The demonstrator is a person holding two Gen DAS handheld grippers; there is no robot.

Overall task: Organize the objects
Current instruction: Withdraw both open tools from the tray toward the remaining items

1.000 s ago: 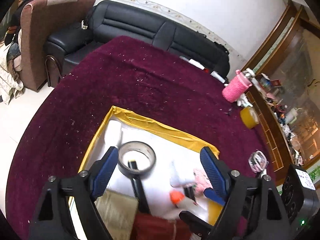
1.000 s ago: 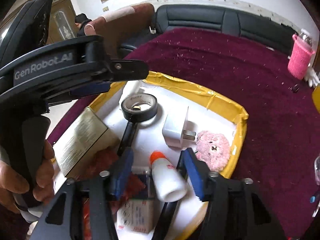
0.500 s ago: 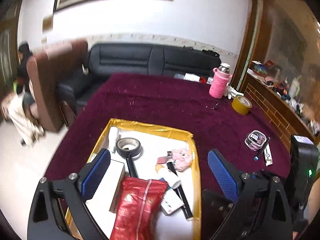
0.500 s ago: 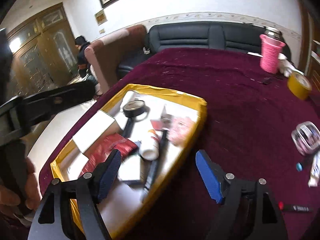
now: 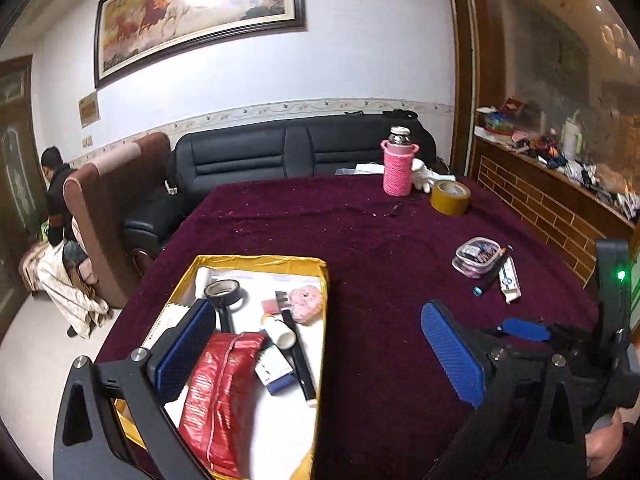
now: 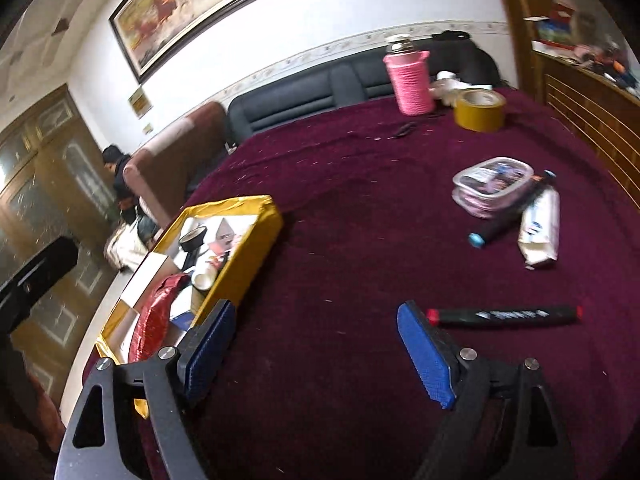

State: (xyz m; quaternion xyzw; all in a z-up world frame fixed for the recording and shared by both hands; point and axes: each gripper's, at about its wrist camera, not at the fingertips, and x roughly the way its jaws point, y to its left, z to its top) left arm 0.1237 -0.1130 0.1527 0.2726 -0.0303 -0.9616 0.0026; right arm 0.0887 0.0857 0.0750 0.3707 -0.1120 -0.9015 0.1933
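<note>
right wrist: right gripper [image 6: 320,354] jaws opening, empty, above cloth [image 6: 360,216].

White wall [image 5: 360,60], horse painting [image 5: 200,12], black sofa [image 5: 280,152], pale floor [image 5: 24,344].

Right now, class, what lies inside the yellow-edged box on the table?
In the box: black tape roll, pink plush toy, white bottle, red packet, small carton. What lies under the packet is hidden.
</note>
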